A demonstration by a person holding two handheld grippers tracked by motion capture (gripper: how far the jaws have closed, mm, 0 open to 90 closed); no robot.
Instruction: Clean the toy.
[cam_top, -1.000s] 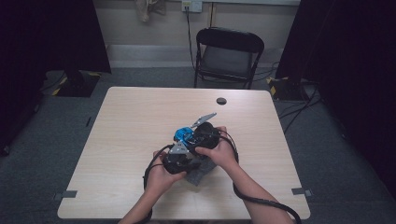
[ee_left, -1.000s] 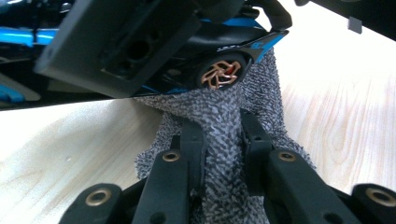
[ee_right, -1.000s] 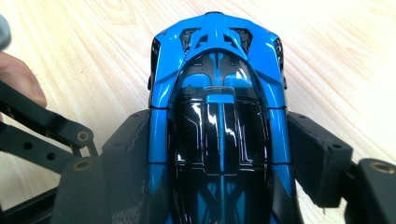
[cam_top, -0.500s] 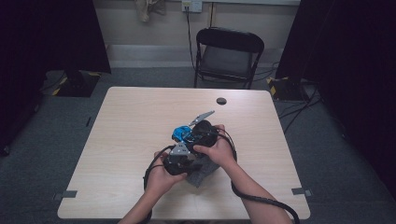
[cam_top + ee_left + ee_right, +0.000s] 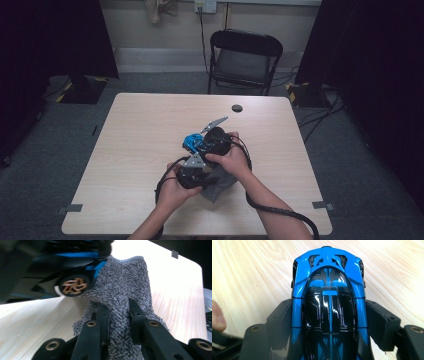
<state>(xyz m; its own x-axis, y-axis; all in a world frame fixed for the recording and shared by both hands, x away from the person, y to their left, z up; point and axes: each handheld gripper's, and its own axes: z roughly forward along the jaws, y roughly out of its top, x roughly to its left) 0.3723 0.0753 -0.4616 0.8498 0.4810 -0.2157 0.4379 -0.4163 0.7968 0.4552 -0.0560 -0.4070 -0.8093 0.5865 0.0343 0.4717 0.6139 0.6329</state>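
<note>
My left claw (image 5: 116, 315) is clamped on a bunched grey cloth (image 5: 122, 287), pressing its free end against the toy car's wheel, I judge to wipe it. My right claw (image 5: 329, 322) grips the blue toy car (image 5: 328, 302) by its sides, just above the counter (image 5: 249, 270), steadying it for cleaning.
</note>
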